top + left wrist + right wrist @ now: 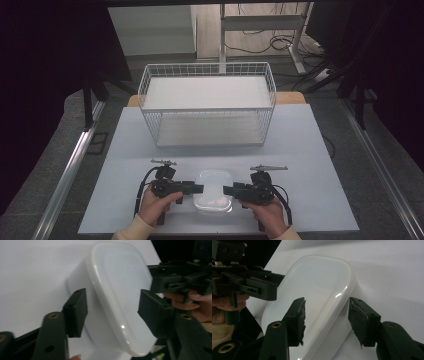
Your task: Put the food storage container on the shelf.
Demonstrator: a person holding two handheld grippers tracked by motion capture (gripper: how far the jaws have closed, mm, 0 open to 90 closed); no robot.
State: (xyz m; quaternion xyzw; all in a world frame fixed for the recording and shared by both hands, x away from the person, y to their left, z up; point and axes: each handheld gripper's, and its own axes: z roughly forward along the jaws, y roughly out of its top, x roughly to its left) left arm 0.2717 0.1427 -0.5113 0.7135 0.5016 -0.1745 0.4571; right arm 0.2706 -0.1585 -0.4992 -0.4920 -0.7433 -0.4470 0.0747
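Container (214, 192), lidded, translucent, on bench (310, 150) before wire basket (207, 102): left gripper (200, 188) and right gripper (226, 190) flanking it, jaws spread, grasp not yet made.

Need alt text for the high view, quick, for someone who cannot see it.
A lidded translucent container sits near the table's front edge, with the left claw and right claw at its two sides. Behind it stands a white wire basket.

The container (214, 191) is translucent white plastic with a smooth, glossy lid (120, 302). The basket (207, 102) is white-coated wire. The desk (310, 150) looks matt and pale. Each hand-held gripper's pads (359, 320) are matt black, with rough, frayed edges.
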